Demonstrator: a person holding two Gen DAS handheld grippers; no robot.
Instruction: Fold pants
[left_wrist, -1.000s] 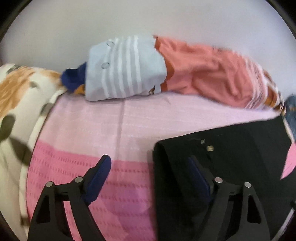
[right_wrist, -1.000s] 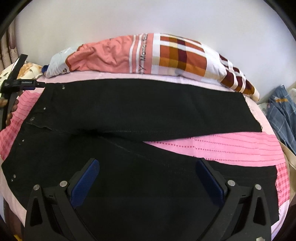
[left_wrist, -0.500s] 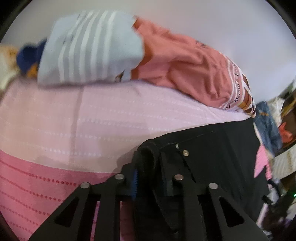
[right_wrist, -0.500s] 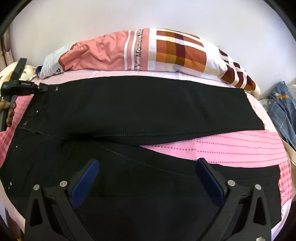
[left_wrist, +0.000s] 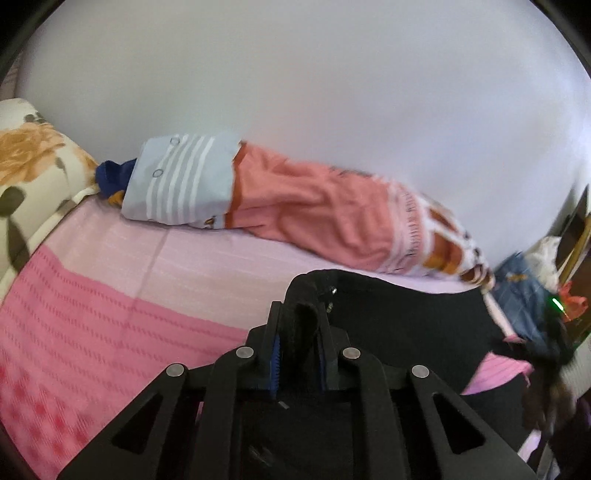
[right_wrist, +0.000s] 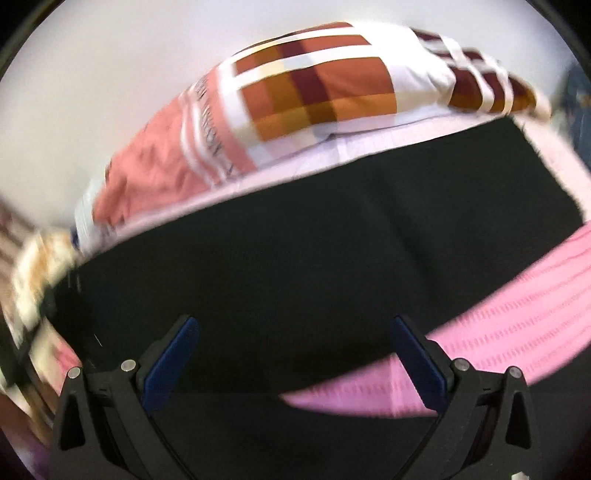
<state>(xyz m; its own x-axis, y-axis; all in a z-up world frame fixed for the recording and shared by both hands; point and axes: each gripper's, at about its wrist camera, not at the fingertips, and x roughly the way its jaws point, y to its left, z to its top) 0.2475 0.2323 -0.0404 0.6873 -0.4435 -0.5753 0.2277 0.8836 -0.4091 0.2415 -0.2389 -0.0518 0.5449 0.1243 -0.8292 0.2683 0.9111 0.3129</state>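
Black pants (right_wrist: 295, 258) lie spread across a pink bedspread (left_wrist: 92, 314), their two legs running to the right. My left gripper (left_wrist: 299, 328) is shut on the waistband corner of the pants (left_wrist: 388, 317) and holds it lifted off the bed. My right gripper (right_wrist: 295, 350) is open and empty, hovering over the near leg of the pants, with its blue pads (right_wrist: 170, 362) wide apart. The right wrist view is blurred by motion.
A long pillow in salmon, plaid and light blue (left_wrist: 295, 199) (right_wrist: 295, 107) lies along the white wall at the back. A floral cushion (left_wrist: 26, 177) sits at the left. Blue clothes (left_wrist: 524, 295) are piled off the bed's right end.
My left gripper closed on the pants' waistband corner and has lifted it up off the bed. My right gripper stayed open and swung, tilting its view.
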